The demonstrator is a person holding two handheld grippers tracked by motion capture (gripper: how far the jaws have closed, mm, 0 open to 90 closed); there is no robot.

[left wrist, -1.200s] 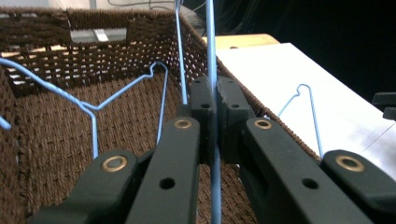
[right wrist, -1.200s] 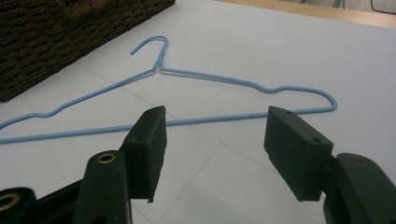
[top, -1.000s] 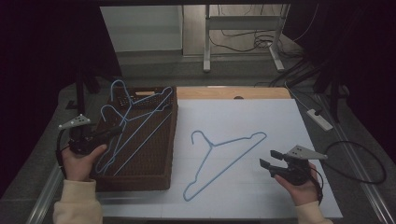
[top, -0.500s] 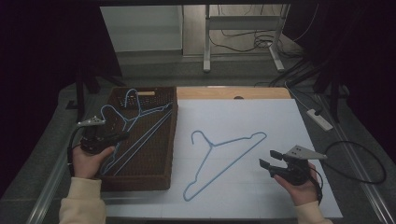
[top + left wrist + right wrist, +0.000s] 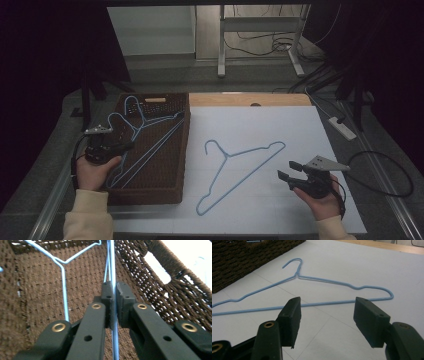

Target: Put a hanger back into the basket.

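Observation:
A brown woven basket stands at the left of the table with blue wire hangers lying in it. My left gripper reaches into it from the left. In the left gripper view its pads pinch one hanger's long wire; the jaws have just been opening slightly, with the wire still between them. Another blue hanger lies flat on the white sheet. My right gripper rests open just right of that hanger, jaws pointing at its long bar, apart from it.
A second hanger's hook and shoulder lie on the basket floor. The basket wall has a handle slot to the right of my left jaws. A bare wooden strip runs behind the sheet. Cables and a power strip lie off the right side.
My left hand has come down and the hangers it held raised and tilted over the basket's far end now lie lower inside the basket. The right hand has stayed put.

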